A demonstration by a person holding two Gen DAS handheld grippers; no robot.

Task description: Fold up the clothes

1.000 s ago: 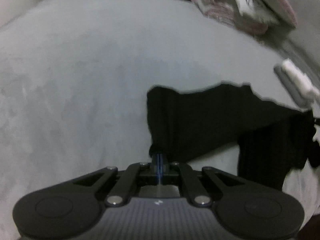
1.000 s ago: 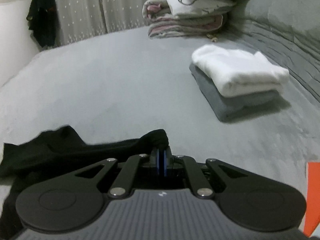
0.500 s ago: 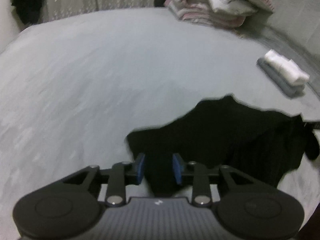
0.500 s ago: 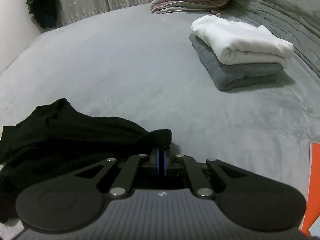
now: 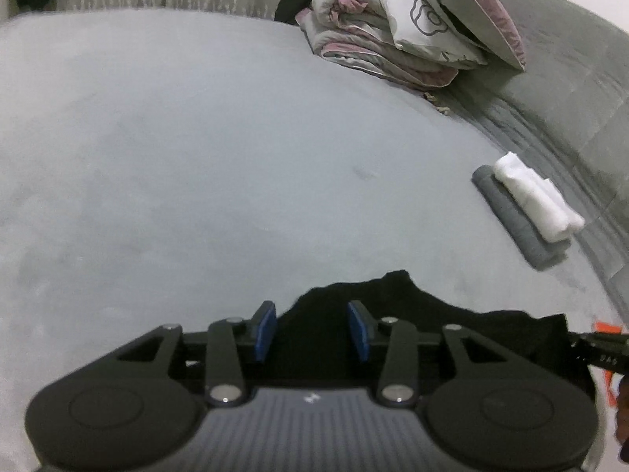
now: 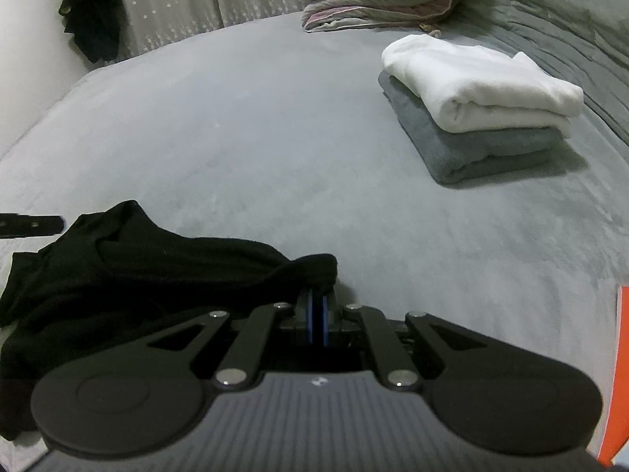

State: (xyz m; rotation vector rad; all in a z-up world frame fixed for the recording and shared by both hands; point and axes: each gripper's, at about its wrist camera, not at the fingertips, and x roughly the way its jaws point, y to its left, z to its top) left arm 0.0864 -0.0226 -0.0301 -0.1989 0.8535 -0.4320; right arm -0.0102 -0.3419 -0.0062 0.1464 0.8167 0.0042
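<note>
the black garment (image 6: 129, 275) lies crumpled on the grey bed cover (image 6: 255, 126), at the near edge of the bed in both views, bunched into soft ridges with one peak rising toward the far side. its right end is drawn into a thick fold that runs straight into the right gripper (image 6: 317, 316), whose blue pads (image 6: 310, 320) are pressed nearly together with the cloth pinched between them. in the left wrist view the same garment (image 5: 412, 314) spreads dark ahead of the left gripper (image 5: 312, 334), whose blue pads (image 5: 265, 330) stand wide apart; the cloth shows in the gap between them, but the pads are not closing on it, and whether it touches either one cannot be told. the tip of the left gripper pokes in at the left edge of the right wrist view, just beside the garment's far peak.

well apart from the garment, toward the right side of the bed, sits a folded white garment (image 6: 479, 82) stacked squarely on a folded grey garment (image 6: 464, 145). further back, against the far end, a heap of patterned bedding (image 5: 397, 35) in white, grey and pink is piled up. a dotted curtain (image 6: 169, 0) hangs behind the bed, with dark clothes (image 6: 92, 15) hanging at its left.
</note>
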